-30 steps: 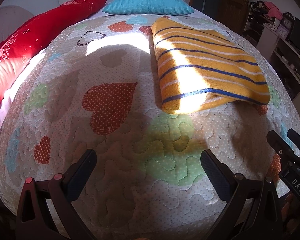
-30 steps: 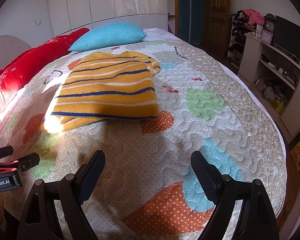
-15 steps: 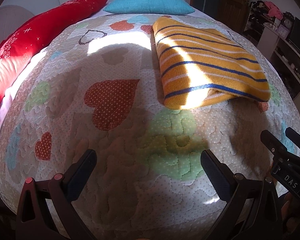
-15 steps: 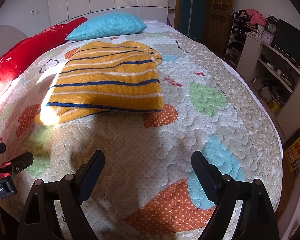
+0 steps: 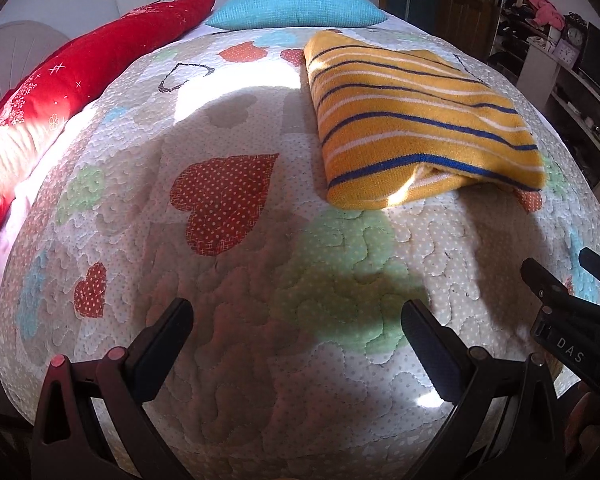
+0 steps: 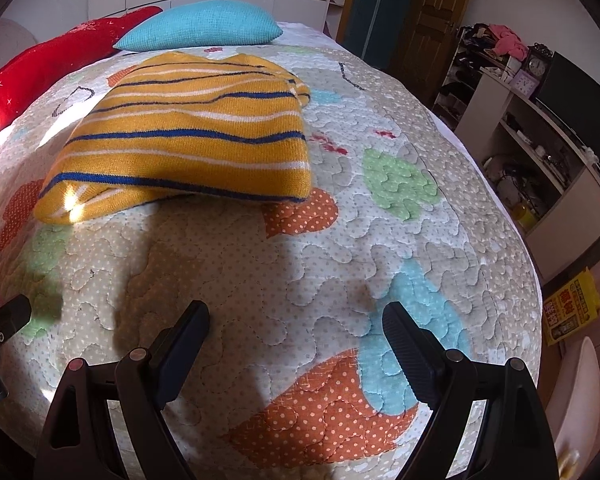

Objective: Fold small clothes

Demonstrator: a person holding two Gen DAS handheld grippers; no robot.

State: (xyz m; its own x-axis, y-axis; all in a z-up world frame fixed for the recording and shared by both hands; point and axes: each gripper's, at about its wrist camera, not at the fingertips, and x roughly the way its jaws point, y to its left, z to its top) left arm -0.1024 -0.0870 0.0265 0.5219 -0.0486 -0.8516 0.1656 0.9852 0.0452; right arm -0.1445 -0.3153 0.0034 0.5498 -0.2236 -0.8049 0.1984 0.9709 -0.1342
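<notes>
Right now both my tongs are released and hold nothing: the left tongs (image 5: 296, 322) and the right tongs (image 6: 296, 326) hang over bare quilt (image 5: 236, 360) near the foot of the bed, jaws spread wide, tilted down toward it. I hold them apart from the cloth so nothing gets dragged. Beyond them the jumper (image 6: 192, 136), yellow with blue and white stripes, lies folded flat on the quilt, well apart from either tong, its near edge doubled under. Farther off sit a blue pillow (image 6: 204, 26) and a red bolster (image 5: 72, 84). I judge this fold done.
</notes>
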